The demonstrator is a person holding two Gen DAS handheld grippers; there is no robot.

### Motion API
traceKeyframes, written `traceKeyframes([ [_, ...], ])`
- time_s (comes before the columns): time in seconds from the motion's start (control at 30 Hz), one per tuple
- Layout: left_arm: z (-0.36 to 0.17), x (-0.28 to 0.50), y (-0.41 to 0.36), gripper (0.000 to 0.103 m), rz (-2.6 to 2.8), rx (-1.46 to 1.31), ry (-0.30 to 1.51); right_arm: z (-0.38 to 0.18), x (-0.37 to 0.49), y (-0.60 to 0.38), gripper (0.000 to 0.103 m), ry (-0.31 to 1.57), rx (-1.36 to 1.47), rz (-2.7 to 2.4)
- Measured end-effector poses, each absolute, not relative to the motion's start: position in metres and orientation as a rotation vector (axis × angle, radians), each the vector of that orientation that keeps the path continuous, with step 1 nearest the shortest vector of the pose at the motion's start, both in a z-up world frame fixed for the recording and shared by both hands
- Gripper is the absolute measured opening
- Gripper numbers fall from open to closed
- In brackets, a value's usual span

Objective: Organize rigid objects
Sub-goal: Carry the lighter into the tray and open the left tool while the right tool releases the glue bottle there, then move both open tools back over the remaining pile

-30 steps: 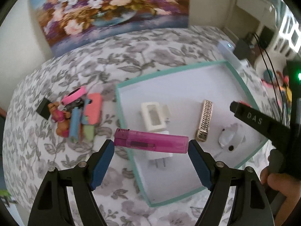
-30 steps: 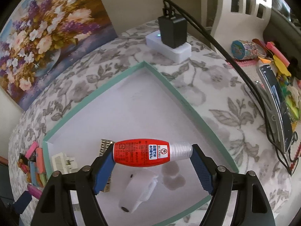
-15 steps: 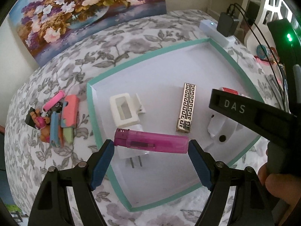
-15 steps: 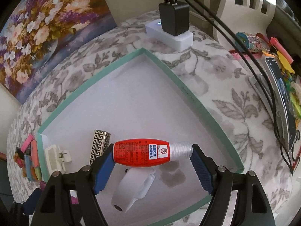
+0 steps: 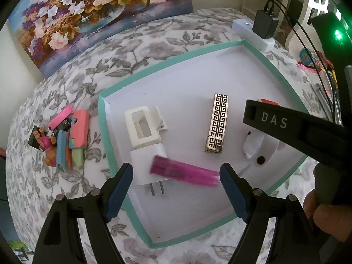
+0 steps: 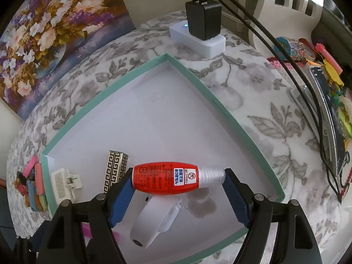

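A teal-rimmed white tray (image 5: 105, 129) lies on the flowered cloth. In it are a cream clip (image 5: 142, 128), a white plug adapter (image 5: 145, 167), a gold patterned bar (image 5: 217, 123) and a white curved piece (image 5: 258, 148). My left gripper (image 5: 176, 173) is open over the tray's near part. A pink lighter (image 5: 183, 172) is blurred between the fingers, touching neither pad. My right gripper (image 6: 178, 181) is shut on a red bottle (image 6: 167, 180) with a clear cap, held above the tray (image 6: 220, 110) over the white curved piece (image 6: 154, 217).
A heap of small pink, blue and green items (image 5: 66, 138) lies left of the tray. A white power strip with a black charger (image 6: 203, 28) and cables sits behind the tray. More clutter (image 6: 325, 83) lies at the far right.
My left gripper has opened and let go of the pink lighter, which now drops, blurred, toward the tray. The right gripper still holds the red bottle and has shifted slightly over the tray.
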State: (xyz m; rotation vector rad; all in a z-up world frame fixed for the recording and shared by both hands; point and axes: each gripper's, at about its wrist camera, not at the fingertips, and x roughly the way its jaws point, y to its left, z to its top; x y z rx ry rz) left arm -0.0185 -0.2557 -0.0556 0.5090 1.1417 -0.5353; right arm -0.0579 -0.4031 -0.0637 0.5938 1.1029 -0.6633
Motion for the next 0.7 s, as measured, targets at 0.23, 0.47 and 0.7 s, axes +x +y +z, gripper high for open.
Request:
traceKeyframes([
  [0.23, -0.05, -0.008, -0.246, 0.084, -0.509, 0.462, 1.154, -0.062, -0.057, -0.403, 0.083, 1.1, 0.589, -0.667],
  [0.47, -0.041, 0.01, -0.225, 0.086, -0.456, 0.368, 1.167, -0.061, -0.056, -0.401, 0.09, 1.091, 0.578, -0.662],
  [0.7, -0.038, 0.035, -0.192, 0.101, -0.36, 0.25, 1.183, -0.06, -0.055, -0.4, 0.103, 1.082, 0.566, -0.664],
])
